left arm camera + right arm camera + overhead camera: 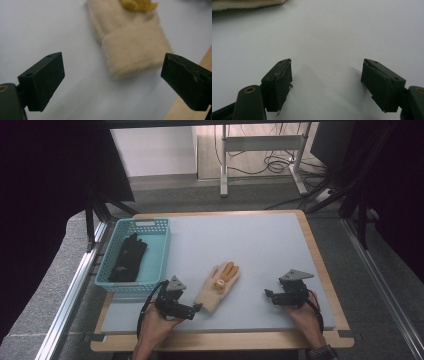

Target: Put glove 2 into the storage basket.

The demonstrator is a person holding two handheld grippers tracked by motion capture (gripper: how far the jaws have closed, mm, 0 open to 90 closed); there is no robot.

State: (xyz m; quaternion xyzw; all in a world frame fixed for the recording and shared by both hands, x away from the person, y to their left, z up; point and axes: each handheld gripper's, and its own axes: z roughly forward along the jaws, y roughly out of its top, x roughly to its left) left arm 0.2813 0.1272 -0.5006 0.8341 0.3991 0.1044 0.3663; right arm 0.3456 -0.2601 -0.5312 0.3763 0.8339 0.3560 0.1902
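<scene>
Black jaws of the left hand-held gripper [112,82] rise at the bottom of the left gripper view, standing wide apart with nothing between them. Just ahead of them lies the cream knitted glove [130,47], its ribbed cuff end pointing toward the jaws and its yellow-orange fingers pointing away. In the high view the glove [218,286] rests flat on the pale grey surface [260,250], near the front edge and roughly midway between the two hands, cuff close to the left hand-held gripper [196,308] but, as far as I can tell, not touching it.

Judging by its look, the glove should be light, soft and floppy, not fragile or slippery; it will sag and fold when lifted. The thick folded cuff looks like the best place to pinch (it gives the pads the most material and lies nearest).

To the right, the right hand-held gripper [268,295] sits well apart from the glove, its jaws also spread and empty in its own view [327,82]. A teal basket [158,251] holding a black glove [127,256] stands at the surface's left side.
</scene>
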